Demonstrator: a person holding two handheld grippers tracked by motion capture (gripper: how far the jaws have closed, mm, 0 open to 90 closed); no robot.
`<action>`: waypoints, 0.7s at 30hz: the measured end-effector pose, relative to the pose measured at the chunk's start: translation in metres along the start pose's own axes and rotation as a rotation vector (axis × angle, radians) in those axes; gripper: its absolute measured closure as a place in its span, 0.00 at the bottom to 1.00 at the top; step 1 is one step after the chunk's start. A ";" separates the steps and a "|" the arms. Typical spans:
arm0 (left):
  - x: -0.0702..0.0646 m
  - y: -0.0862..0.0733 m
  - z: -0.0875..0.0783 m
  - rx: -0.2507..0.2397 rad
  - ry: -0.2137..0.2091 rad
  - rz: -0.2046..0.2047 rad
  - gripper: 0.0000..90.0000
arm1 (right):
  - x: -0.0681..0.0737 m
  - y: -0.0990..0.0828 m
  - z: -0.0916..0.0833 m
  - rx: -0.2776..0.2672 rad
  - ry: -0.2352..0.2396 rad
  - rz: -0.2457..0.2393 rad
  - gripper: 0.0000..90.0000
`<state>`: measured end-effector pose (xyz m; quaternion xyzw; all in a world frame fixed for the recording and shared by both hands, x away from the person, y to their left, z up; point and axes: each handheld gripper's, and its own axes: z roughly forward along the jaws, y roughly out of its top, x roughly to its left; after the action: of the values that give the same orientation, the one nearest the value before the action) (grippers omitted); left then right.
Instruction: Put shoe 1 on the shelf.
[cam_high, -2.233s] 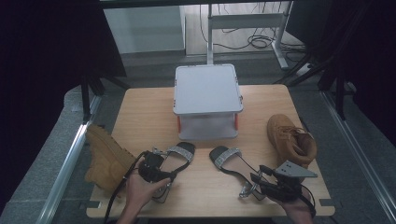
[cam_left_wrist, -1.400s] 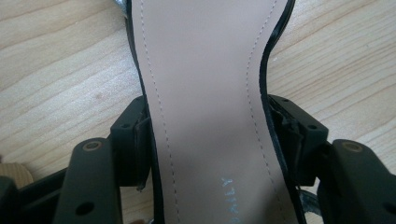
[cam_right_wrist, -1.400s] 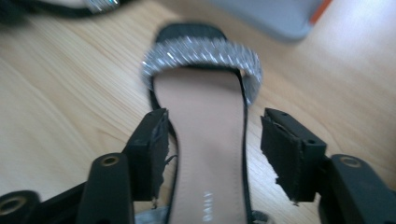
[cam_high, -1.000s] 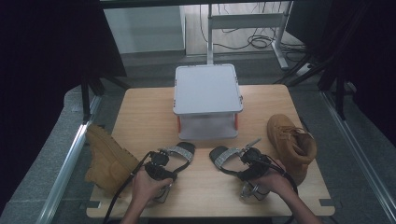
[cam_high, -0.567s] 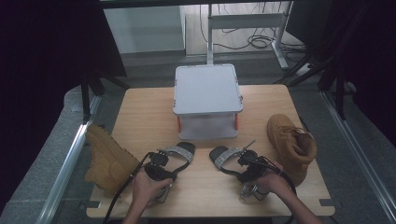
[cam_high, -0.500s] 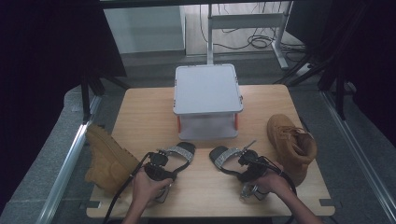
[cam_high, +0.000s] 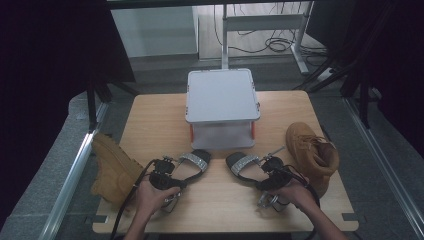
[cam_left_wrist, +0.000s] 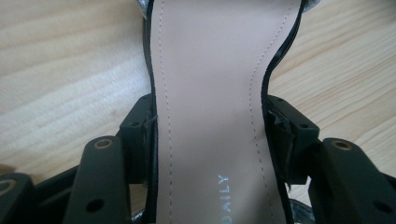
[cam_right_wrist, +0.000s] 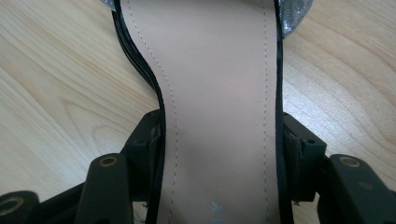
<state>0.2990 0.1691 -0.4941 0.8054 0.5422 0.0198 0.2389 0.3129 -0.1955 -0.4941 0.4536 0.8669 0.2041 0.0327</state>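
Observation:
Two black sandals with silver toe straps lie side by side near the table's front edge. In the high view my left gripper (cam_high: 167, 175) sits over the left sandal (cam_high: 192, 162). My right gripper (cam_high: 270, 172) sits over the right sandal (cam_high: 245, 165). In the left gripper view the left gripper (cam_left_wrist: 210, 135) has just been closing, and its pads press both edges of the tan insole (cam_left_wrist: 210, 70). The right gripper (cam_right_wrist: 222, 144) has likewise been closing, and it clamps the narrow waist of its sandal (cam_right_wrist: 210, 60).
A grey lidded box (cam_high: 222, 95) stands at the middle back of the wooden table (cam_high: 160, 115). One tan boot (cam_high: 112, 167) lies at the left edge, partly off the table. Another tan boot (cam_high: 312, 152) stands right of my right hand.
The right gripper has moved forward from the right sandal's heel to its middle. Both hands have stayed put over the last second, with the sandals still flat on the table.

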 end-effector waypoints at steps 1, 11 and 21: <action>0.000 0.000 0.000 0.000 0.000 0.000 0.47 | -0.001 0.000 -0.002 -0.008 0.004 0.015 0.47; 0.002 0.009 -0.011 -0.060 -0.015 -0.023 0.47 | 0.001 0.011 -0.013 -0.060 -0.017 0.098 0.47; -0.002 0.025 -0.016 -0.124 -0.001 -0.040 0.47 | 0.001 0.032 -0.018 -0.121 -0.042 0.135 0.47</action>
<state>0.3150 0.1655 -0.4695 0.7781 0.5556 0.0483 0.2891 0.3328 -0.1839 -0.4650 0.5124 0.8196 0.2482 0.0642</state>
